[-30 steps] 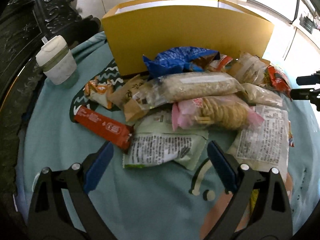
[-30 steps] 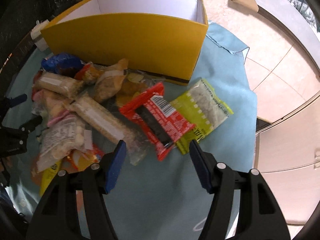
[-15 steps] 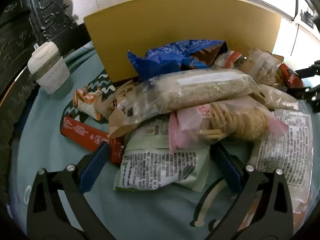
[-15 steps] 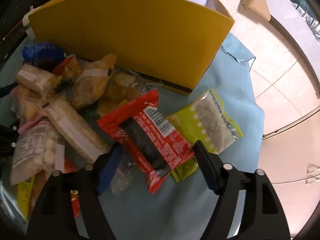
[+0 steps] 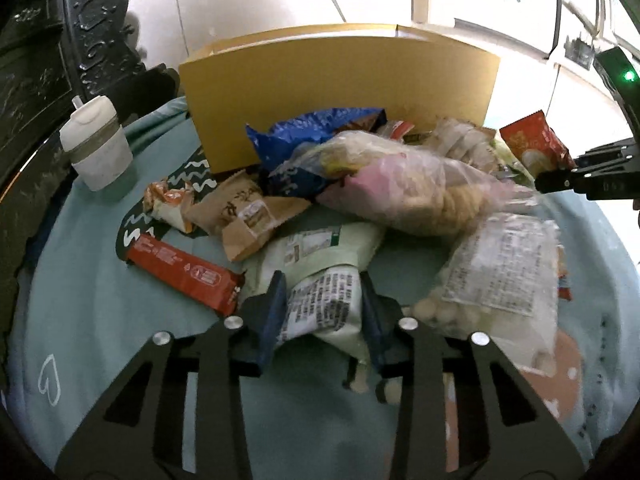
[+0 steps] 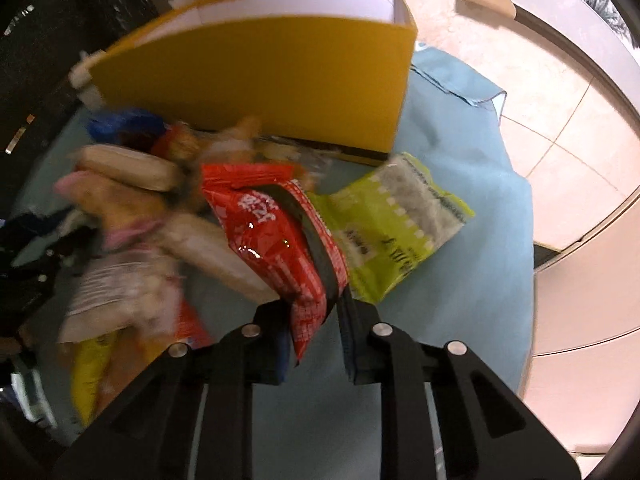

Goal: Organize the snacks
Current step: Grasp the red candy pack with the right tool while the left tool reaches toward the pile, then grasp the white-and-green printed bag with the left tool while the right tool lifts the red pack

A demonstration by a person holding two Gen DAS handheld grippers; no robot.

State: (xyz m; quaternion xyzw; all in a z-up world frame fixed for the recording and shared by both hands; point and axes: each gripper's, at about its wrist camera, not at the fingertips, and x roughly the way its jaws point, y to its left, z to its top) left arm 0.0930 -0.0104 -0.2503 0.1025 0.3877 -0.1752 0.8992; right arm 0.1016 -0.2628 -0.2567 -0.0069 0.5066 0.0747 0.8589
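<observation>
Pale-green snack packet [image 5: 320, 280] sits pinched in my left gripper [image 5: 322, 312], whose jaws just closed. My right gripper [image 6: 316, 320] just clamped the red packet [image 6: 276, 236]

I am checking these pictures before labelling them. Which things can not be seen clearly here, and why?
- Inside of the yellow box: in the left wrist view its front wall hides it; the right wrist view shows only a white strip.
- Snack pile at left, right wrist view: motion blur, no labels readable.
- Pale green packet: its near end is hidden between the left gripper fingers.
- Print on the red packet: too blurred to read.
</observation>
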